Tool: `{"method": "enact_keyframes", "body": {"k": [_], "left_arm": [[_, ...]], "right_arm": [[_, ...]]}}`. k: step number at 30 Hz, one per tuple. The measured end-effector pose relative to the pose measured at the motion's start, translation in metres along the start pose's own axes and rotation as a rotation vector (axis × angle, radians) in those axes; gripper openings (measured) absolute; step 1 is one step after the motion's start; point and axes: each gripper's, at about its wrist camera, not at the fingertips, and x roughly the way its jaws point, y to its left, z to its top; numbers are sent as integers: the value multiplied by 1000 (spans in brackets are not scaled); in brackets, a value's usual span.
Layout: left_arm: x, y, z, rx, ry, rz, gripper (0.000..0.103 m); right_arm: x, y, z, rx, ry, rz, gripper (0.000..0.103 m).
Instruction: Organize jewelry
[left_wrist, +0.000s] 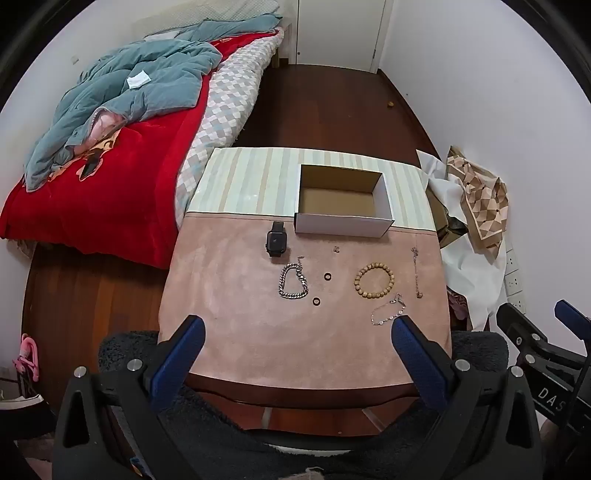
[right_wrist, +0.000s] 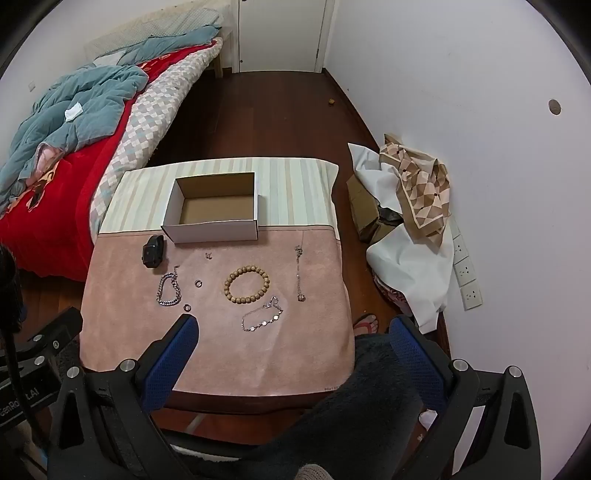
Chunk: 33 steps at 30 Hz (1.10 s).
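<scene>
**Hovering with jaws wide over the jewelry spread**

Hanging above the near edge of the table, the left gripper (left_wrist: 300, 326) has its blue-padded fingers (left_wrist: 184, 349) spread fully apart with nothing between them. The right gripper (right_wrist: 295, 328) is likewise spread wide and empty, tilted down toward the same surface; its blue pads (right_wrist: 173, 354) grip nothing.

Just beyond the fingertips lies a pink suede-like mat (left_wrist: 236, 295) covering the near part of the table. On it, well apart from one another, rest the pieces: a thin silver link bracelet with small discs (right_wrist: 262, 314) nearest the right gripper, a round wooden bead bracelet (right_wrist: 246, 285) behind it, and a fine silver chain necklace (right_wrist: 298, 273) stretched out at the right side. Toward the left sit a heavy silver curb-chain bracelet (right_wrist: 169, 288), two small dark rings (right_wrist: 186, 307) (right_wrist: 198, 283), and a tiny earring-like piece (right_wrist: 209, 254) too small to make out. A black square smartwatch (right_wrist: 152, 251) lies at the far left of the mat, close to the box.

Past the mat, on a pale striped cloth (left_wrist: 251, 177), stands a white rectangular cardboard box with a brown interior (left_wrist: 343, 225). It is open at the top and holds nothing; its front wall meets the mat's far edge.

Beside the table is a bed with a red blanket (left_wrist: 110, 192).
</scene>
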Motion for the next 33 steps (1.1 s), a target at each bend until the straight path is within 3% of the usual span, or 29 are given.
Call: {"method": "enact_keyframes", "body": {"k": [33], "left_arm": [[-8,-5,1,32,-29,26,103]], "right_arm": [[-12,-3,1,1,-5,-7,103]]}}
